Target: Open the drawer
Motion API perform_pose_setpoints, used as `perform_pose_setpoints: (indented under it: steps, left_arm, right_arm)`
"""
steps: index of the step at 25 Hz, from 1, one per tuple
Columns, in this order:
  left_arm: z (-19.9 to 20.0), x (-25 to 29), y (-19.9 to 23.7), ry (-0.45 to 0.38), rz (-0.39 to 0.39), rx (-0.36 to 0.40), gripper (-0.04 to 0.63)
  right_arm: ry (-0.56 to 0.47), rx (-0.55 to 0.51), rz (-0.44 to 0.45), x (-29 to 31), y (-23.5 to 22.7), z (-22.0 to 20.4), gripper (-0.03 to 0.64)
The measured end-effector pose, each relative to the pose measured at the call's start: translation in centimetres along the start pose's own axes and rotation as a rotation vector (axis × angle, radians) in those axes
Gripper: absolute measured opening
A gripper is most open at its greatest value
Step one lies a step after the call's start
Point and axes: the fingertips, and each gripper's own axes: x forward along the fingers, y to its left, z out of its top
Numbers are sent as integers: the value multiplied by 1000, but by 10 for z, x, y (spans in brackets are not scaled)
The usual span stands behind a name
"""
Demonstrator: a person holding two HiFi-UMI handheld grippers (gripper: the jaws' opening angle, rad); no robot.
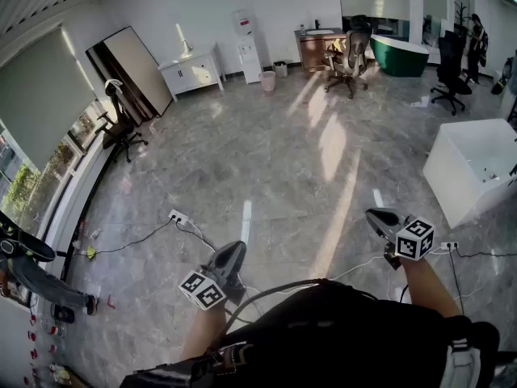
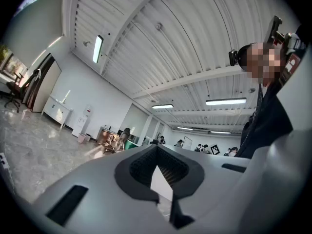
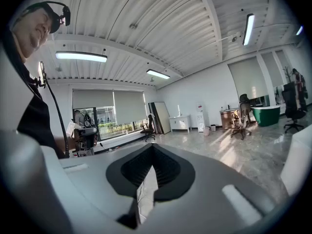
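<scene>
Approach step: my left gripper [image 1: 230, 253] and right gripper [image 1: 380, 217] are both pressed together on nothing, the likeliest drawer is in the white cabinet [image 1: 192, 71] across the floor, so next I walk over and spread the jaws

We can read no word, number or brand anywhere. The left cube [image 1: 202, 289] on the left gripper [image 1: 233, 250] and the right cube [image 1: 415, 238] on the right gripper [image 1: 380, 215] bear only black-and-white square markers, without letters. The red label on the water dispenser [image 1: 245, 24] is too small to read.
</scene>
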Motion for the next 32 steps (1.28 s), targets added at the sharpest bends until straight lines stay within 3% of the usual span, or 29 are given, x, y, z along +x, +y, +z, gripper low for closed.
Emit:
perform_pose_setpoints:
  steps: [4, 15, 21, 32]
  left_arm:
    - [8, -10, 3, 14, 14, 3, 0]
    - [18, -32, 19, 12, -19, 4, 0]
    - [16, -42, 27, 17, -25, -17, 0]
    - [13, -66, 57, 47, -49, -35, 0]
  right_arm:
    - [-11, 47, -22, 4, 1, -2, 0]
    - [3, 40, -30, 27, 26, -5, 0]
    - [-44, 145, -16, 32, 32, -5, 2]
    - [-84, 226, -81, 46, 37, -8, 2]
